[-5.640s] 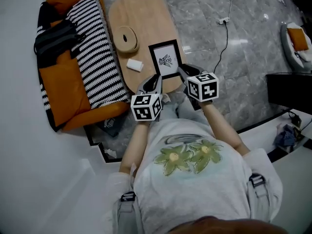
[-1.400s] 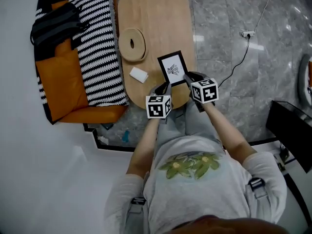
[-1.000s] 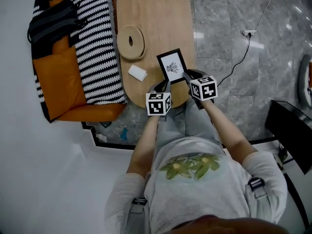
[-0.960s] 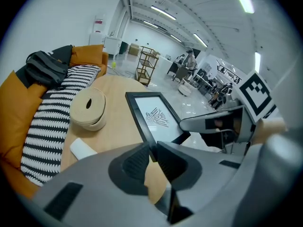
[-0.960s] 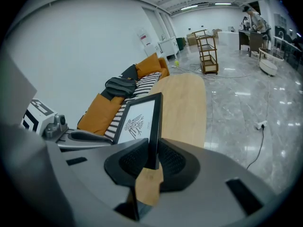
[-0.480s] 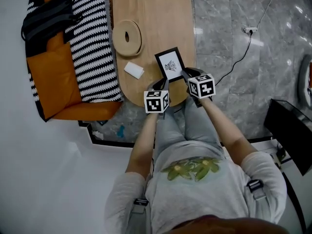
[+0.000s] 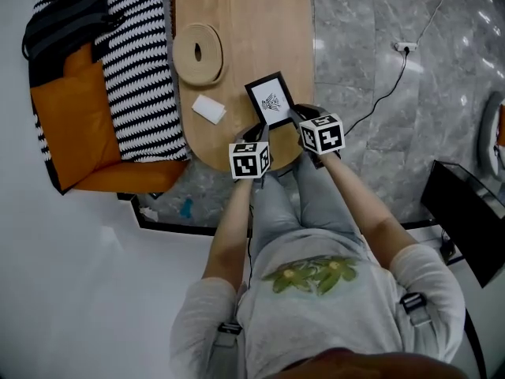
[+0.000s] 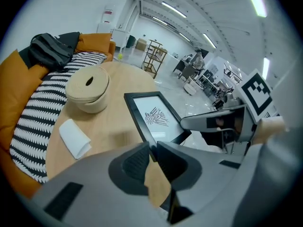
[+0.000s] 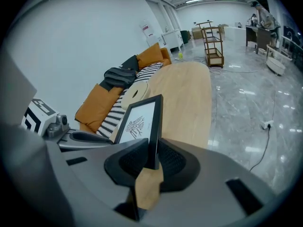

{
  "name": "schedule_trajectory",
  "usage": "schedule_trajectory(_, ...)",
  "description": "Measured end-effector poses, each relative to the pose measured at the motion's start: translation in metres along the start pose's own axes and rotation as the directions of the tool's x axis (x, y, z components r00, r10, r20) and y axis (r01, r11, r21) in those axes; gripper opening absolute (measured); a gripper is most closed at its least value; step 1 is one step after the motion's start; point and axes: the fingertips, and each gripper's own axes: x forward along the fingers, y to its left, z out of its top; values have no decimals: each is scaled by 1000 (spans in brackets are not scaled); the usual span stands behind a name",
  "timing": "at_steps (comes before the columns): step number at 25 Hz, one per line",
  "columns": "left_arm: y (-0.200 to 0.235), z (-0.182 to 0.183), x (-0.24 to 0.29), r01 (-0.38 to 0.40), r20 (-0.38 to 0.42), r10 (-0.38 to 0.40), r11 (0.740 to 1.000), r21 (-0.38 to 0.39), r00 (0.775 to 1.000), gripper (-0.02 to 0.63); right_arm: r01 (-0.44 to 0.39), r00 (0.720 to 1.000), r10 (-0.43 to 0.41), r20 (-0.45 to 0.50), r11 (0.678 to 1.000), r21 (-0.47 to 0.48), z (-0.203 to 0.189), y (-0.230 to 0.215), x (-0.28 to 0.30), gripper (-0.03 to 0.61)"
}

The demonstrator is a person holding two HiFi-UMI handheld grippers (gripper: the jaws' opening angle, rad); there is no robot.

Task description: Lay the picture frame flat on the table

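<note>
A black picture frame [image 7: 270,100] with a white print lies tilted over the near end of the oval wooden table [image 7: 245,22]. My left gripper [image 7: 256,133] is shut on the picture frame [image 8: 152,117] at its near left corner. My right gripper [image 7: 301,118] is shut on the picture frame [image 9: 139,119] at its near right edge. In the right gripper view the frame's edge sits pinched between the two dark pads. Whether the frame's back touches the tabletop is hidden.
On the table stand a round beige lidded box [image 7: 197,53] and a small white folded cloth [image 7: 209,109], both left of the frame. An orange sofa [image 7: 75,125] with a striped cushion [image 7: 138,61] borders the table's left side. A cable [image 7: 387,77] crosses the grey floor.
Both grippers keep hold of the frame throughout. The frame, with both grippers, sits slightly more to the left and farther up in the head view, and the camera has moved.
</note>
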Motion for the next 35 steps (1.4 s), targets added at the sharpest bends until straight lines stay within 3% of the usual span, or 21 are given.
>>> schedule_trajectory(15, 23, -21, 36, 7, -16, -8, 999, -42, 1000, 60, -29, 998, 28, -54, 999, -24, -13, -16, 44, 72)
schedule_trajectory(20, 21, -25, 51, 32, -9, -32, 999, -29, 999, 15, -51, 997, 49, -68, 998, -26, -26, -13, 60, 67)
schedule_trajectory(26, 28, -37, 78, 28, -47, -30, 998, -48, 998, 15, 0, 992, -10, -123, 996, -84, -51, -18, 92, 12)
schedule_trajectory(35, 41, -75, 82, 1, -128, -6, 999, -33, 992, 15, 20, 980, -48, -191, 989, -145, -77, -26, 112, 3)
